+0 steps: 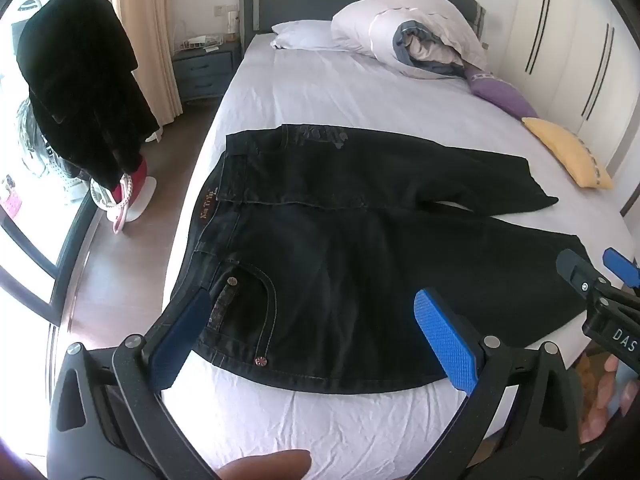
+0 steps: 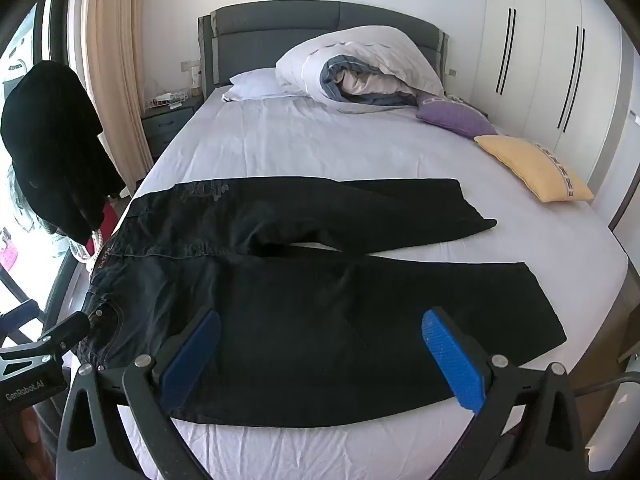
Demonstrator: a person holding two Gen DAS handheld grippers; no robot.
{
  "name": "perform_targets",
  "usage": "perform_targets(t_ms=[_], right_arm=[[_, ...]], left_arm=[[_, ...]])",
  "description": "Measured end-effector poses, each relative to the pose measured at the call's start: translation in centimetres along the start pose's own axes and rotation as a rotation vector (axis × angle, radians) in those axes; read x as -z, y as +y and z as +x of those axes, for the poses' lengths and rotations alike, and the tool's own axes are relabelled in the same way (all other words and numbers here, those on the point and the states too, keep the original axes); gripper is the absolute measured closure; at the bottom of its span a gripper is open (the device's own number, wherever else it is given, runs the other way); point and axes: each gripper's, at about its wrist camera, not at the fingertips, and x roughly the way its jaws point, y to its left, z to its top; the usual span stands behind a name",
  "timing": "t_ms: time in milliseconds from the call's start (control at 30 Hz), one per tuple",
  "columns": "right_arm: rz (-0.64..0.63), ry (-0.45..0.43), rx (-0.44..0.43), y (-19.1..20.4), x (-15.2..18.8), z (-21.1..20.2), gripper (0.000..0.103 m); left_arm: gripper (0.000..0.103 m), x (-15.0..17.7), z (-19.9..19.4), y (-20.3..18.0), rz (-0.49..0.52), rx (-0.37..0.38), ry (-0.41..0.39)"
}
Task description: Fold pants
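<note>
Black jeans (image 1: 340, 240) lie flat on the white bed sheet (image 1: 320, 92), waistband to the left, both legs spread to the right. They also show in the right wrist view (image 2: 320, 300). My left gripper (image 1: 312, 336) is open and empty, hovering over the near hip pocket and waistband corner. My right gripper (image 2: 320, 352) is open and empty, hovering over the near leg. The right gripper also shows at the right edge of the left wrist view (image 1: 600, 276), near the leg's hem.
A rolled duvet (image 2: 360, 68), a white pillow (image 2: 256, 84), a purple cushion (image 2: 452, 116) and a yellow cushion (image 2: 532, 168) lie at the bed's head and right side. A black coat (image 1: 80, 84) hangs left of the bed. White wardrobes (image 2: 540, 52) stand on the right.
</note>
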Motion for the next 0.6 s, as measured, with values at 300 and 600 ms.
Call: perform_targets(t_ms=[300,600], right_arm=[[-0.004,0.006,0.003,0.01,0.07,0.04,0.000],[-0.006,0.006,0.005,0.04,0.13,0.08,0.000]], left_arm=[[0.000,-0.01,-0.04,0.07,0.001,-0.007,0.001],[0.000,0.41,0.45,-0.02,0.002,-0.007,0.003]])
